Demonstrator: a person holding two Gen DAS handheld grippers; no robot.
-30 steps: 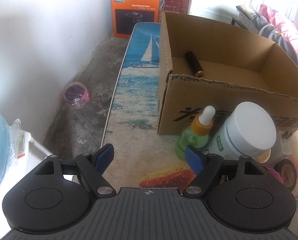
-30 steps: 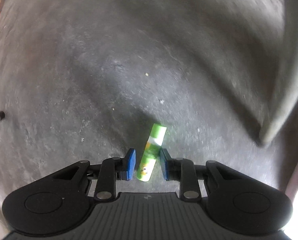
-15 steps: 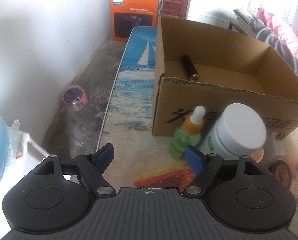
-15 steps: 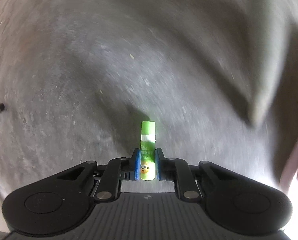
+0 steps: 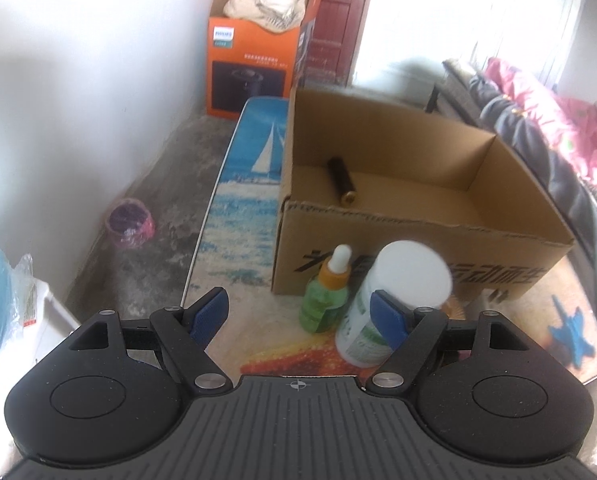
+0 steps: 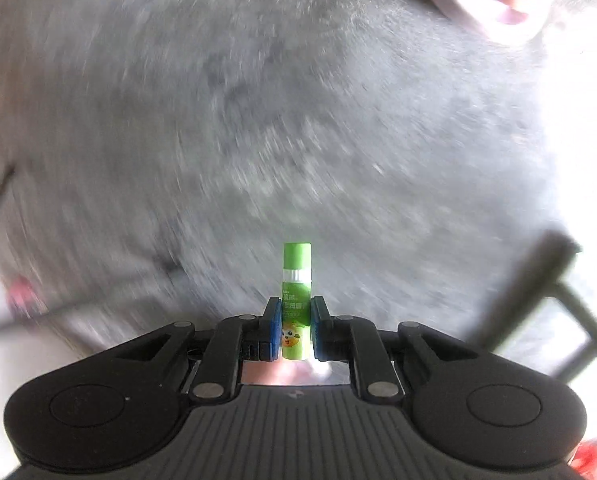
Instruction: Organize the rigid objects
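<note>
My right gripper [image 6: 294, 322] is shut on a small green tube [image 6: 296, 280] with a cartoon label, which stands up between the blue pads above blurred grey floor. In the left wrist view my left gripper [image 5: 298, 312] is open with nothing between its fingers. Just beyond it stand a green dropper bottle [image 5: 324, 300] with an orange collar and a white-lidded jar [image 5: 394, 296], the jar close to the right finger. Behind them sits an open cardboard box [image 5: 418, 240] holding a dark cylinder [image 5: 341, 180].
A sailboat-print mat [image 5: 250, 184] runs along the box's left side. A pink cup [image 5: 129, 227] lies on the concrete by the white wall. An orange carton [image 5: 250, 68] stands at the back. Bedding [image 5: 558, 136] lies on the right. Dark rods [image 6: 518, 292] cross the right wrist view.
My right gripper closed on the green tube, lifted it off the floor and swung sideways fast. My left gripper rose and drew back a little from the bottles, still open.
</note>
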